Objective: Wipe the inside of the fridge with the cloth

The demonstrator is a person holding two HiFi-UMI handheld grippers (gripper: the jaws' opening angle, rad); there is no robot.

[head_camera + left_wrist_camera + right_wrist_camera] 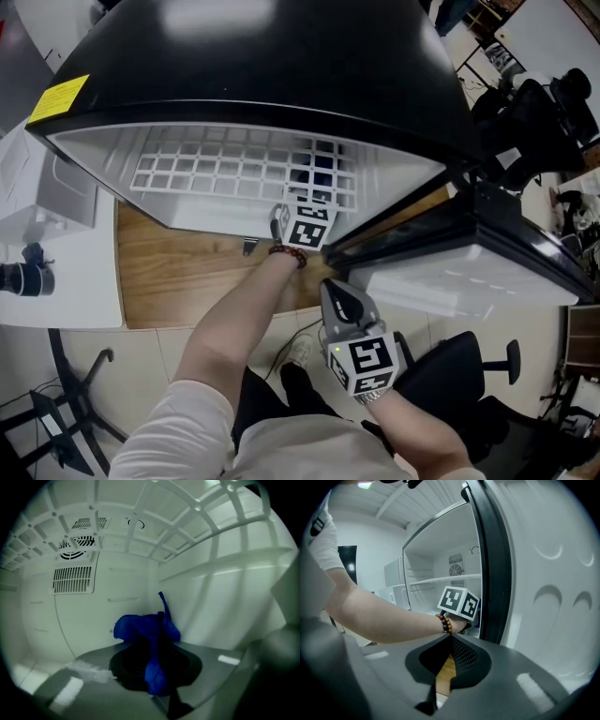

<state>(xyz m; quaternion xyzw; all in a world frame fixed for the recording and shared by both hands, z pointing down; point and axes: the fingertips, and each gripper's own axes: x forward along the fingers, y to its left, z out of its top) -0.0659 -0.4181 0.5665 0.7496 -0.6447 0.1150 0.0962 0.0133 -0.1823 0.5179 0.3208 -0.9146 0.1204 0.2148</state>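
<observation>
– Your left gripper (161, 663), reaching into the fridge (281, 66): jaws nearly together, pinching the blue cloth (143, 627), which bunches up over their tips.

– Agreed. Note where that cloth sits: low in the white interior, near the corner where the back wall meets the right-hand wall, beneath the wire shelf (206, 538). Whether it touches either wall cannot be told.

– Back wall, upper left in your left gripper view: a round fan grille (77, 542) above a slotted vent (72, 579).

– Your right gripper (451, 641): jaws closed tip to tip, nothing between them. It hangs outside the fridge, just beside the open door (543, 597), pointing toward your left forearm.

– Head view: of your left gripper only the marker cube (312, 225) shows, at the mouth of the fridge. A bead bracelet (289, 253) circles that wrist. The right gripper is lower in that view, well apart from the shelf.
</observation>
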